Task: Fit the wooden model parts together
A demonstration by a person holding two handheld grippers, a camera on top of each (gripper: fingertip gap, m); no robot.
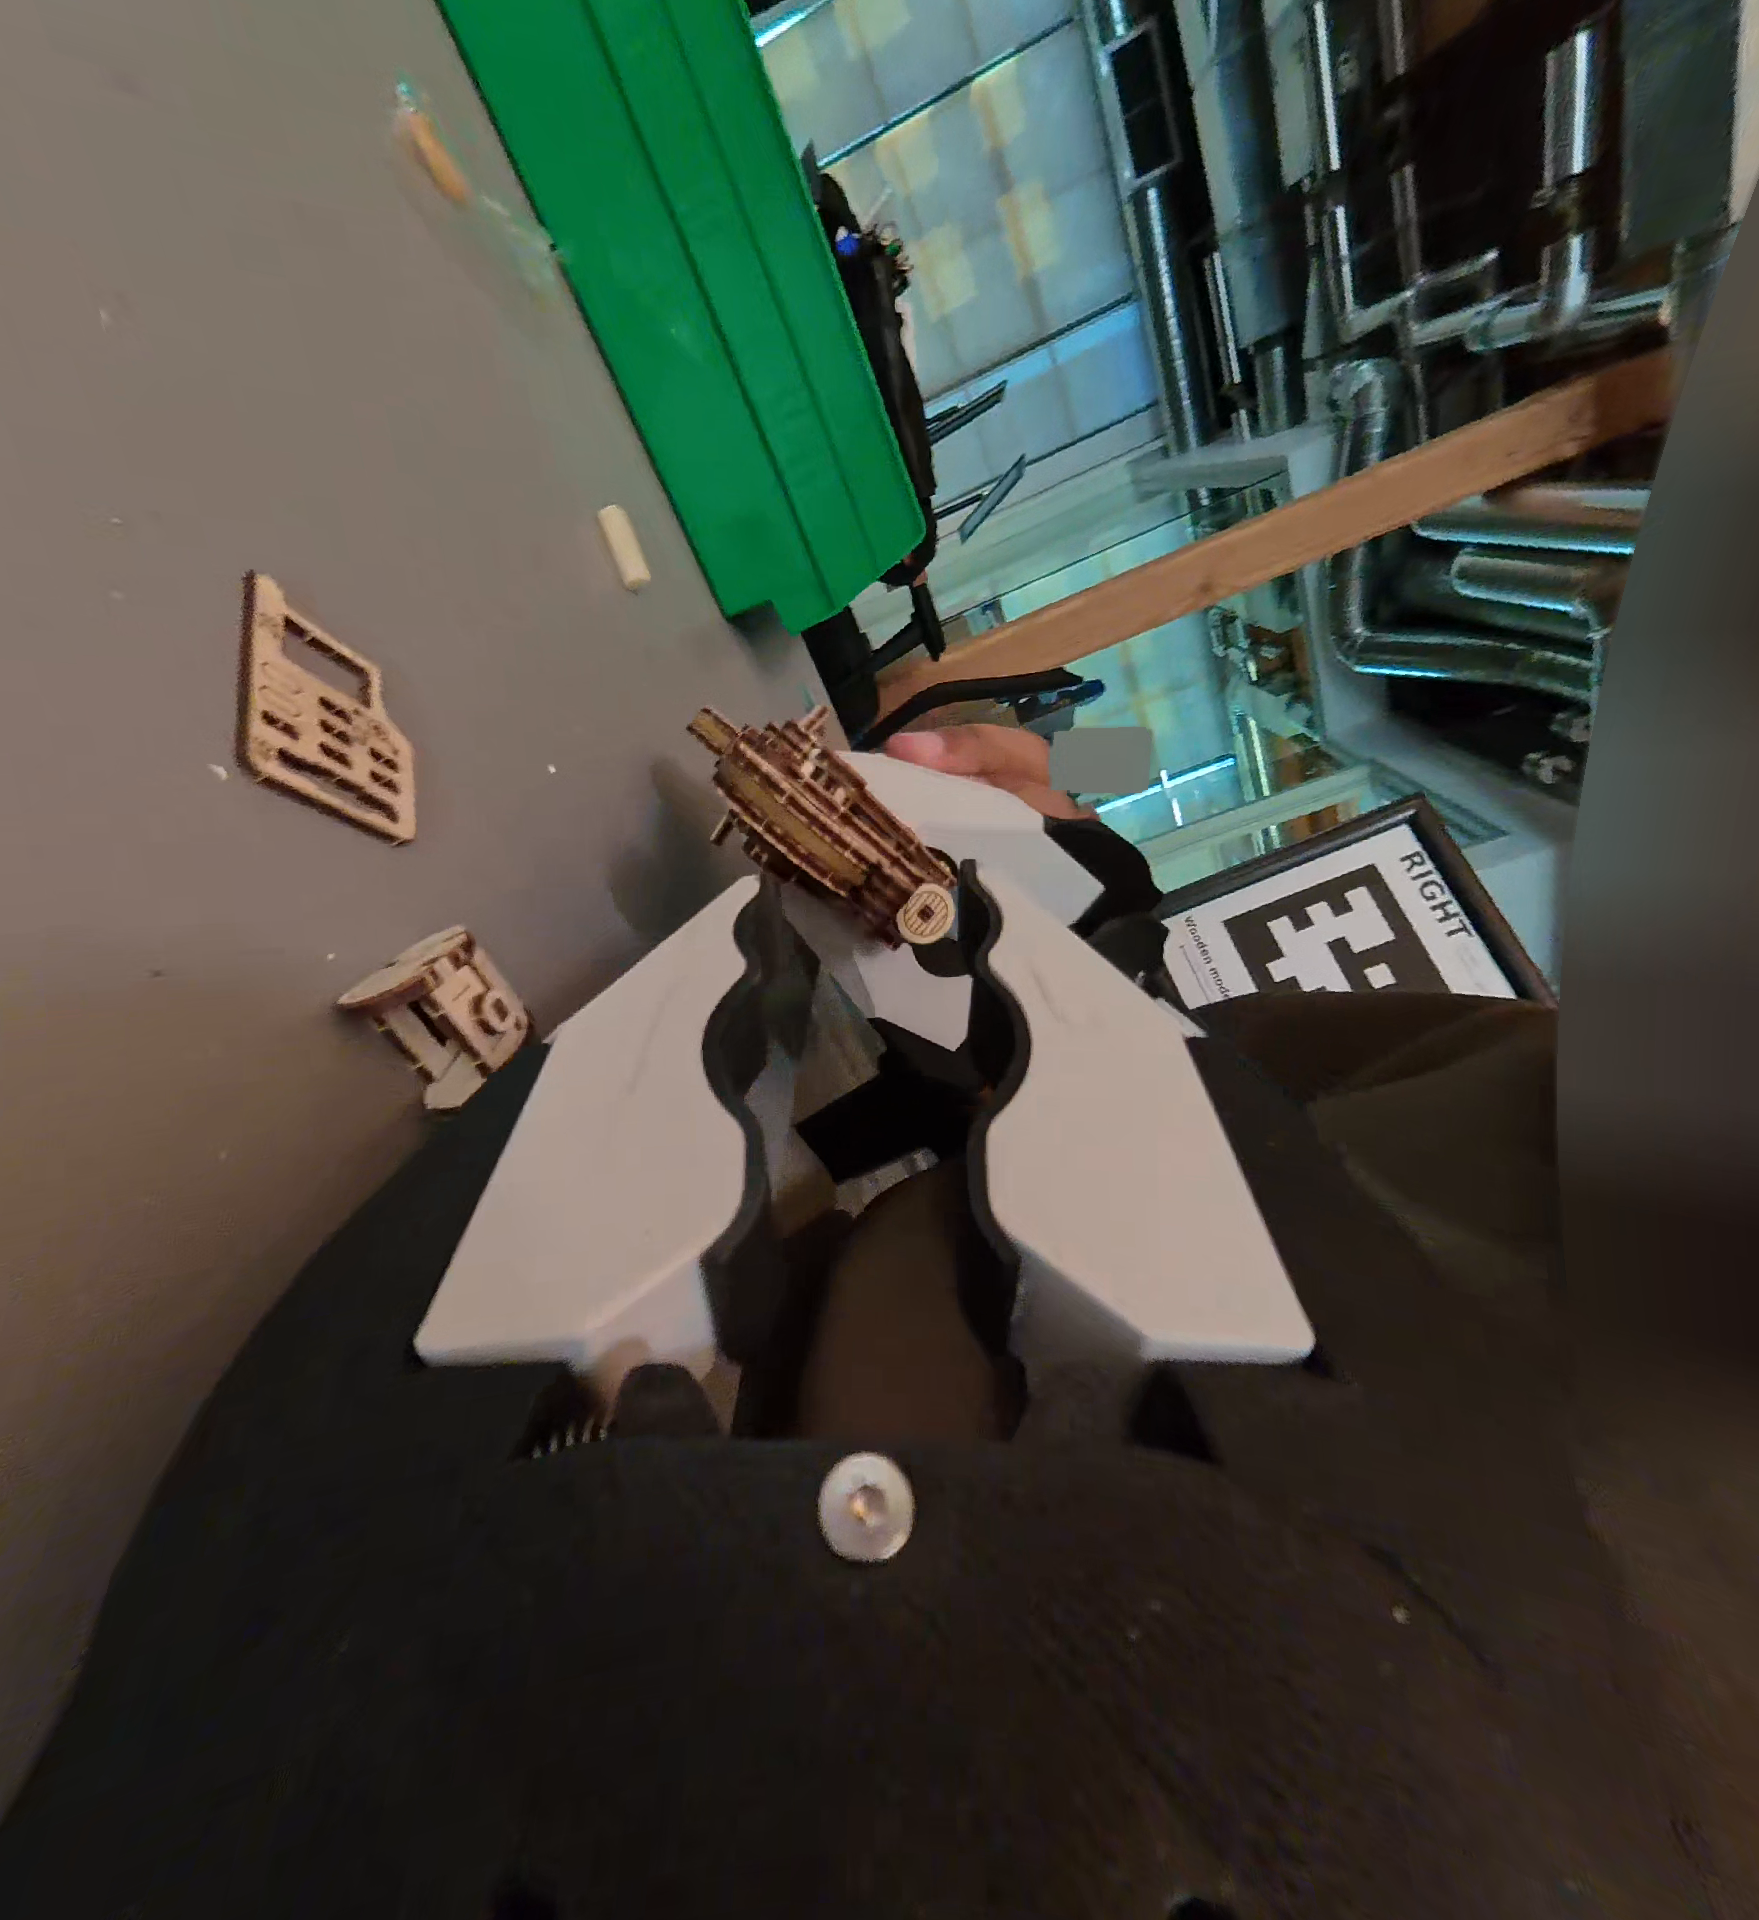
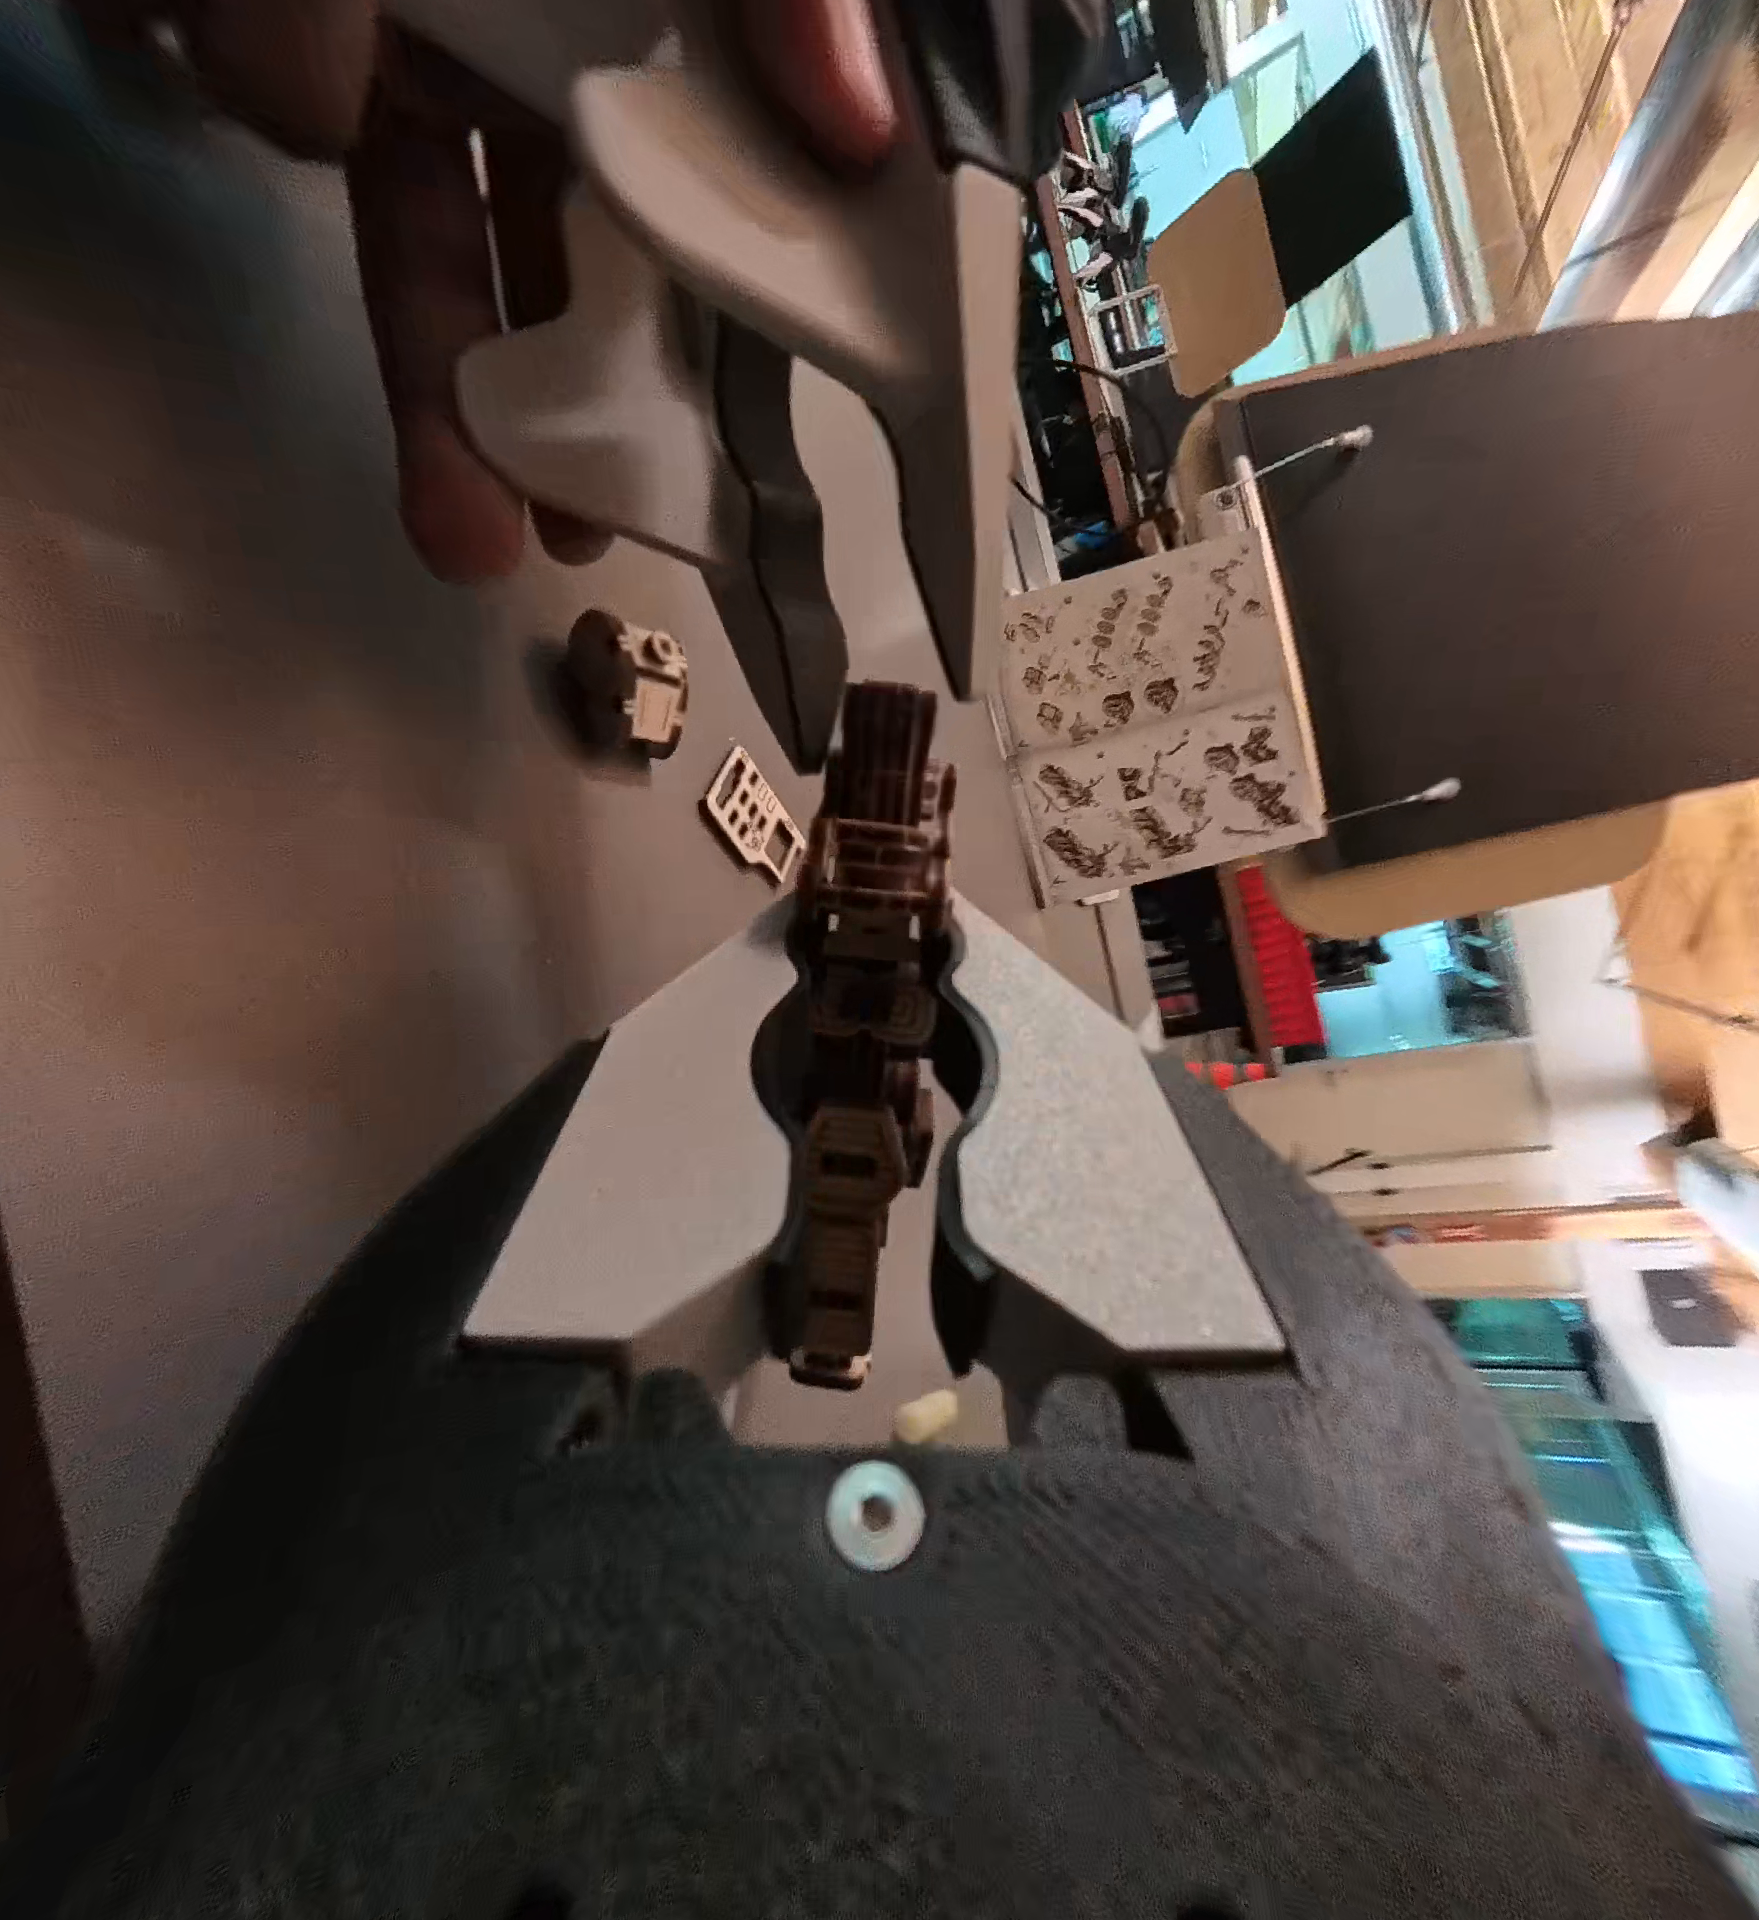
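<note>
The right gripper (image 2: 870, 925) is clamped on something; the left gripper (image 1: 859, 914) stands apart, its tips facing the right's.

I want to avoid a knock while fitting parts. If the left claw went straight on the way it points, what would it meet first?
Most likely the wooden model held in the right claw, sitting just past the left claw tips. Depth is unclear, so contact may already be close.

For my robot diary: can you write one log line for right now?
right hand-held gripper: shut on wooden model | left hand-held gripper: open, tips at model | loose wooden parts: on grey table
</note>
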